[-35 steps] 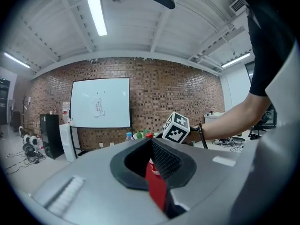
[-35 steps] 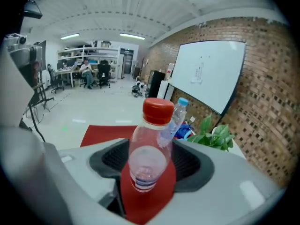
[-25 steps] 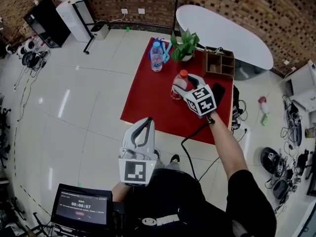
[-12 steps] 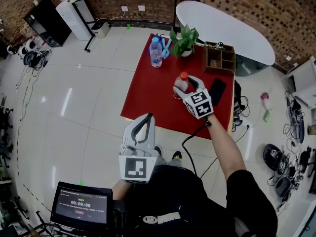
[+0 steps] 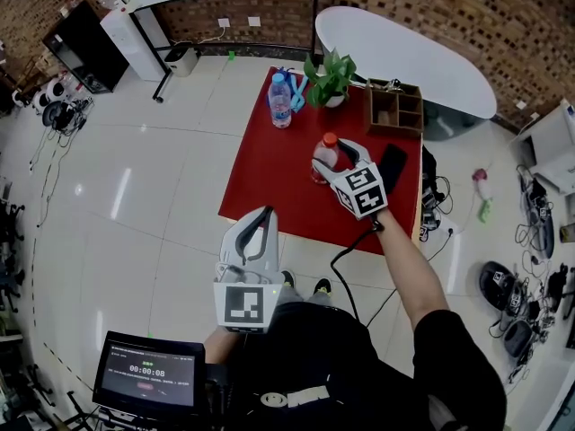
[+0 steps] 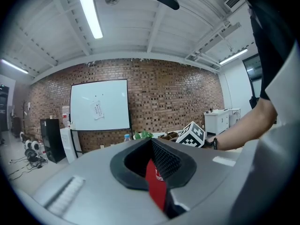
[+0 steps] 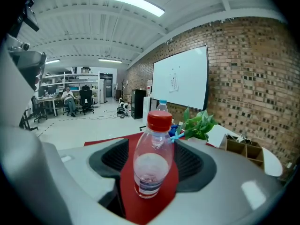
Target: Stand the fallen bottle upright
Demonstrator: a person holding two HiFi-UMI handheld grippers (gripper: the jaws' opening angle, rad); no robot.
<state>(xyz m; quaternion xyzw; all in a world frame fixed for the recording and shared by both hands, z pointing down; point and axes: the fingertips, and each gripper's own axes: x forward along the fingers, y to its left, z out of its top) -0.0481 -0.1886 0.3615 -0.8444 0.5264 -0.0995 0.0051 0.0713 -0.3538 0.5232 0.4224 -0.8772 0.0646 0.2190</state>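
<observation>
Red cloth [image 5: 269, 169]: bottle [image 7: 151, 168] upright inside edges, seemingly loose within parted right hand-held gripper [image 5: 334, 157]; left one [image 5: 263, 218] closed.

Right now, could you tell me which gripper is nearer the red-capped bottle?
The right. That bottle stands between the jaws of the right gripper; the left gripper hangs by the table's near edge, well back.

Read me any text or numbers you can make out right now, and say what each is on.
"00:00:08": timer on the screen, lower left of the head view; its other lines are too small to read.
Label on the red-capped bottle: blurred, unreadable.
Sheet on the whiteboard: print too small to read.
</observation>
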